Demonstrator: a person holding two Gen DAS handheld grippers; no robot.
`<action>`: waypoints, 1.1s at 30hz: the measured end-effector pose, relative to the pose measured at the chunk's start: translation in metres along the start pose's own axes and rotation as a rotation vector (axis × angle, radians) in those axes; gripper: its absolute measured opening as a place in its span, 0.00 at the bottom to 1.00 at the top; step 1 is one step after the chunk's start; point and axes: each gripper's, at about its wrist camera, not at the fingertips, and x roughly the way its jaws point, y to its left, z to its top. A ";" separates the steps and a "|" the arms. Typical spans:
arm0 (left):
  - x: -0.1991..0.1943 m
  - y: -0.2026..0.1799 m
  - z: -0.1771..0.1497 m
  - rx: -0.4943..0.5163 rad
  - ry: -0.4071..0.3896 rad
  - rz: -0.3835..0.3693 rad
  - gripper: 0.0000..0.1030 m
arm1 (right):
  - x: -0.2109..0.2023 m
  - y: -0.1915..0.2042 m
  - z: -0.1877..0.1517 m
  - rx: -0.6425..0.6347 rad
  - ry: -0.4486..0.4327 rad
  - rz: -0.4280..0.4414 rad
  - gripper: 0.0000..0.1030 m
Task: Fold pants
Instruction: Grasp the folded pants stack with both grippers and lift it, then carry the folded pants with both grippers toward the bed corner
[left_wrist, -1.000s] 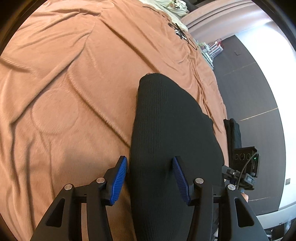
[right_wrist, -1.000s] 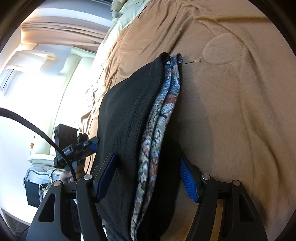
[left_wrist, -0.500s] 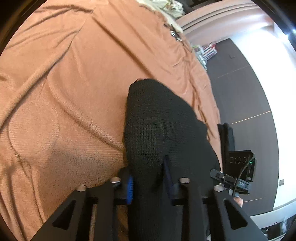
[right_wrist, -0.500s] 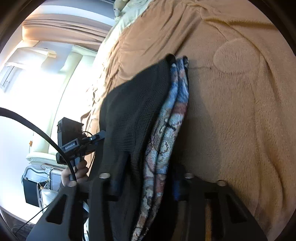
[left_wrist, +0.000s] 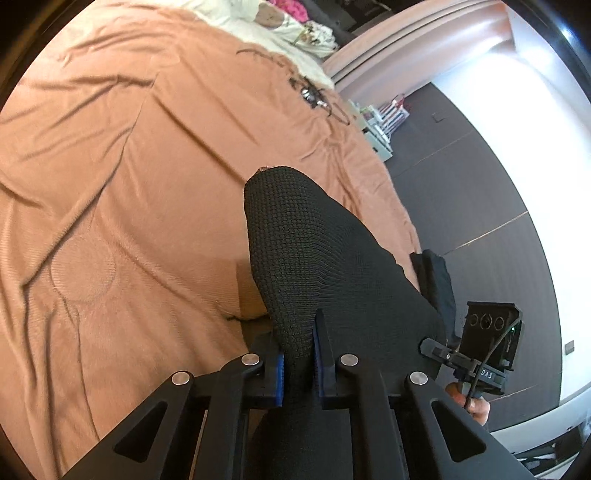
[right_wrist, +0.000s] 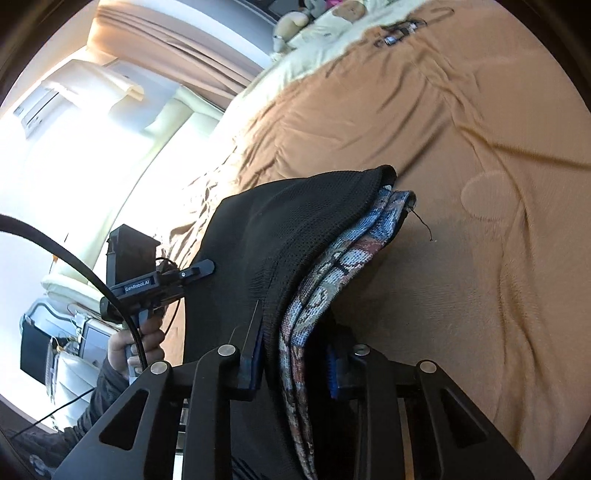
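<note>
Black knit pants (left_wrist: 325, 258) with a blue-and-red patterned lining (right_wrist: 332, 269) lie folded lengthwise on the brown bedspread (left_wrist: 110, 184). Their near end is lifted off it. In the left wrist view my left gripper (left_wrist: 298, 350) has its jaws closing, and the blue pads pinch the black edge between them. In the right wrist view my right gripper (right_wrist: 295, 354) has its jaws closing too, clamped over the black layer and the patterned layers together. The far end of the pants (right_wrist: 384, 177) rests on the bedspread. A hand (right_wrist: 136, 343) holds the other gripper's handle at the left.
White bedding and soft toys (left_wrist: 280, 22) lie at the head of the bed. A small dark object (left_wrist: 314, 96) sits on the bedspread near them. Dark floor (left_wrist: 480, 166) and a small rack (left_wrist: 384, 122) lie past the bed's edge. Curtains (right_wrist: 184, 66) hang by the bright window.
Both grippers went from open around the pants' near end to clamped on it. Both then rose, lifting that end off the bedspread.
</note>
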 end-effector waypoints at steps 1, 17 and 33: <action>-0.005 -0.005 -0.001 0.004 -0.012 0.001 0.11 | -0.002 0.004 -0.002 -0.010 -0.008 -0.002 0.22; -0.072 -0.077 -0.037 0.094 -0.145 -0.013 0.11 | -0.079 0.056 -0.047 -0.193 -0.153 -0.026 0.21; -0.093 -0.162 -0.056 0.218 -0.207 -0.059 0.11 | -0.183 0.091 -0.096 -0.306 -0.287 -0.086 0.21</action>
